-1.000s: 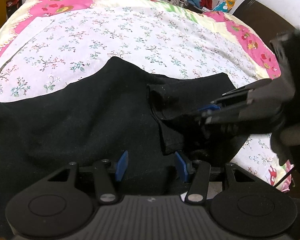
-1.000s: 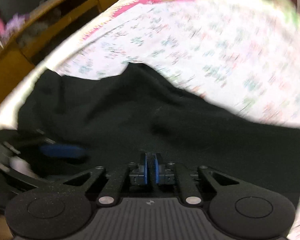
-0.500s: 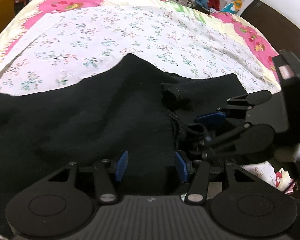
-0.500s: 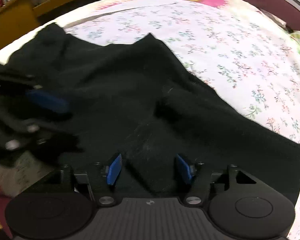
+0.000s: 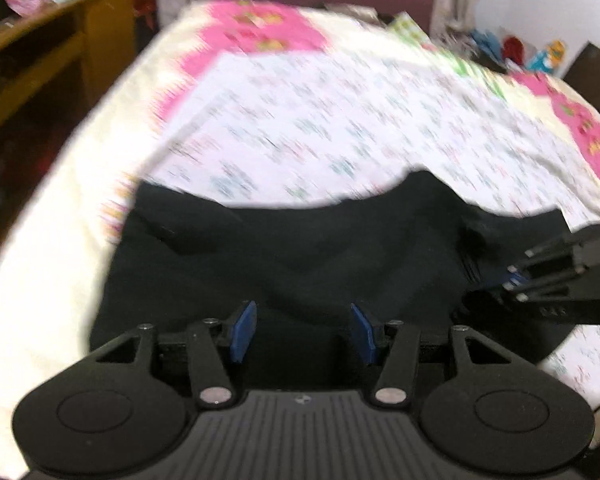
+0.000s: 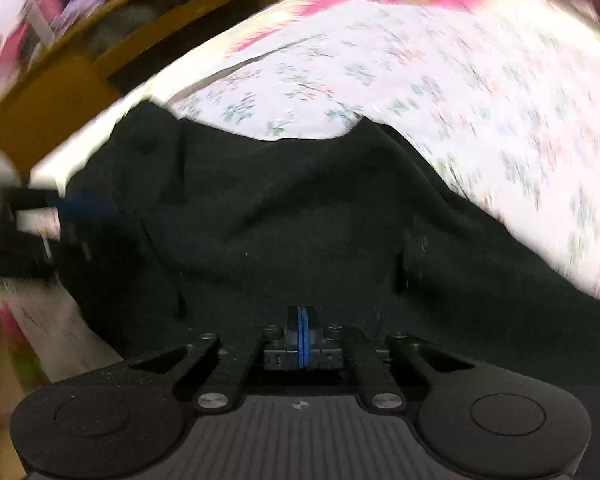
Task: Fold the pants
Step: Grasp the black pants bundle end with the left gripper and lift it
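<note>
One pair of black pants (image 5: 320,248) lies spread across the near part of the bed (image 5: 340,128), on its floral sheet. My left claw (image 5: 303,334) hangs over the cloth, pads apart, holding nothing. My right claw (image 6: 303,338) has its pads pressed together at the fabric; whether cloth is pinched, I cannot tell. A wooden shelf (image 6: 60,88) stands beside the bed.

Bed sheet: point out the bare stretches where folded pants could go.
The floral sheet beyond the black pants is bare up to the pink border. The cream strip left of the pants is bare too. Crowded: the near side, under the pants and both grippers, and the clutter at the far right corner.
</note>
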